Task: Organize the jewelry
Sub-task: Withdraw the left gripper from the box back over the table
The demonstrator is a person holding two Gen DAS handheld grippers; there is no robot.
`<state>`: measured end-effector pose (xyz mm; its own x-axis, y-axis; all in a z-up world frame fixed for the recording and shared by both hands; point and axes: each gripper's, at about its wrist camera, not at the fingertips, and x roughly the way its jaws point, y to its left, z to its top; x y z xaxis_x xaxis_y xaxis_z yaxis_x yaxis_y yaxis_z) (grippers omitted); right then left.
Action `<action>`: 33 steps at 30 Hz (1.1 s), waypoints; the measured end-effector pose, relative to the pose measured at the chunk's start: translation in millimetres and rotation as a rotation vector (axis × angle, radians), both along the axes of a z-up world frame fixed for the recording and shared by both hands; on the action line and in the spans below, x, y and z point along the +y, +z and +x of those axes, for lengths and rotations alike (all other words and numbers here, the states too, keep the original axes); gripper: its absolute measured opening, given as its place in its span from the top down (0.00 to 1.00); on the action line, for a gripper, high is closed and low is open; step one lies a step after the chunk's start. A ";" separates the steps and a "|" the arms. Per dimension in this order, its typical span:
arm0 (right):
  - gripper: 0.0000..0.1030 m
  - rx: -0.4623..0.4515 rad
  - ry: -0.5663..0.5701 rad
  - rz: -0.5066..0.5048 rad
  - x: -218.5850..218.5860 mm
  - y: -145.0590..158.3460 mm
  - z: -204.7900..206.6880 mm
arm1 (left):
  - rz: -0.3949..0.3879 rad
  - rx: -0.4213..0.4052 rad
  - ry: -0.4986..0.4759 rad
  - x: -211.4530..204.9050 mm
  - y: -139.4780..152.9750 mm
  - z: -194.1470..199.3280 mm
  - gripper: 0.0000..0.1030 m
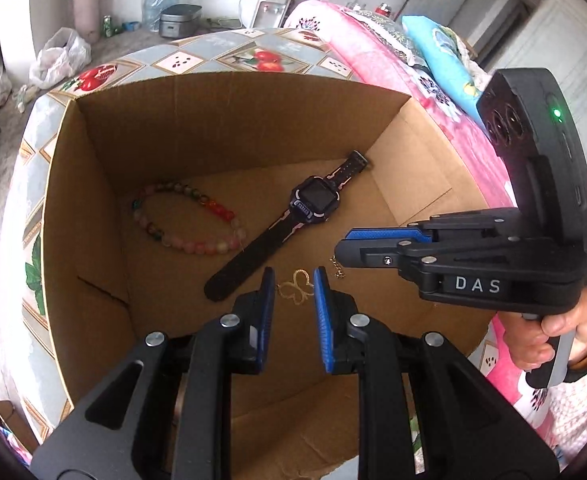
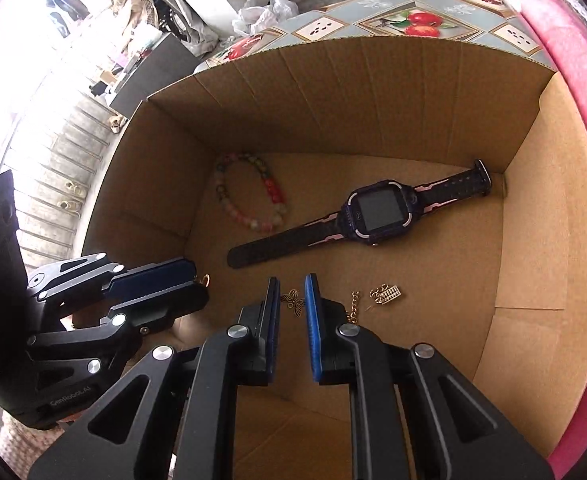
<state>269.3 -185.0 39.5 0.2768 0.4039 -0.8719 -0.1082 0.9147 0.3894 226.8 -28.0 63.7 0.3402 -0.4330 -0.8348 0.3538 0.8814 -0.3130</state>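
Observation:
An open cardboard box (image 1: 213, 120) holds a black and pink smartwatch (image 1: 313, 196) (image 2: 377, 212) and a pastel bead bracelet (image 1: 189, 220) (image 2: 249, 196). A gold charm chain lies near the box's front. Its outline butterfly (image 1: 295, 290) shows in the gap of my left gripper (image 1: 293, 276). A smaller butterfly charm (image 2: 293, 302) shows in the gap of my right gripper (image 2: 293, 280). An abacus-like charm (image 2: 385, 294) lies to the right. Both grippers hover over the chain, jaws slightly apart, nothing pinched. Each gripper also appears in the other's view, right gripper (image 1: 341, 246) and left gripper (image 2: 197, 280).
The box stands on a table with a fruit-patterned cloth (image 1: 253, 52). A pink floral blanket (image 1: 373, 40) lies to the right. A person's hand (image 1: 553, 332) grips the right tool's handle. A plastic bag (image 1: 59, 56) and a rice cooker (image 1: 179, 20) sit on the floor beyond.

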 end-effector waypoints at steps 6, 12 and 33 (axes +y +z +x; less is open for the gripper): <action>0.87 0.000 0.002 0.011 -4.7 -2.0 -0.4 | 0.001 0.016 0.010 -3.8 -6.3 2.9 0.82; 0.87 -0.058 -0.003 0.013 -9.5 8.6 -6.2 | -0.004 0.001 0.019 -3.4 -4.5 2.0 0.82; 0.76 -0.591 0.167 0.096 -23.3 87.1 -214.0 | -0.184 -0.476 -0.022 60.7 76.3 -166.1 0.57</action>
